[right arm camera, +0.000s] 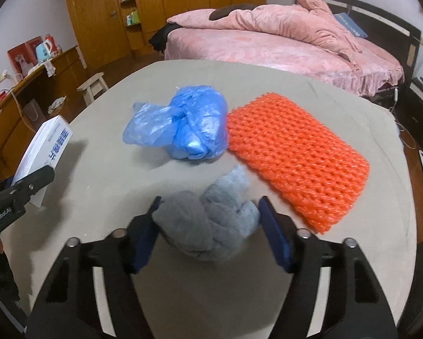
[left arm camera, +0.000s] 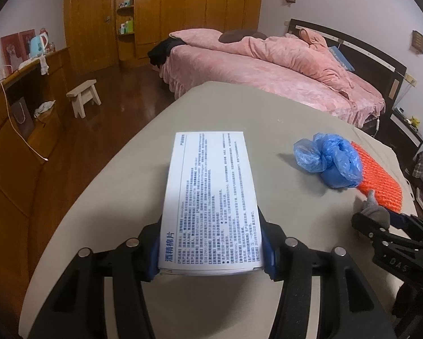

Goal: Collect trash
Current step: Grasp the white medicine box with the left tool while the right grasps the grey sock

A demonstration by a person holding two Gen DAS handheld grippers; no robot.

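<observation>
Gripping white box (left arm camera: 208,197) in left gripper (left arm camera: 211,251), long axis straight ahead over grey table (left arm camera: 239,107). Flanking grey wad (right arm camera: 208,220) with right gripper (right arm camera: 208,226), squeeze unclear. Blue bag (right arm camera: 183,124), orange mesh (right arm camera: 293,155) ahead, nearer right.

Ahead of the right gripper (right arm camera: 208,212), the plastic bag (right arm camera: 183,123) is lying left of the foam netting (right arm camera: 293,155), touching it, both sitting on the table (right arm camera: 98,147).
</observation>
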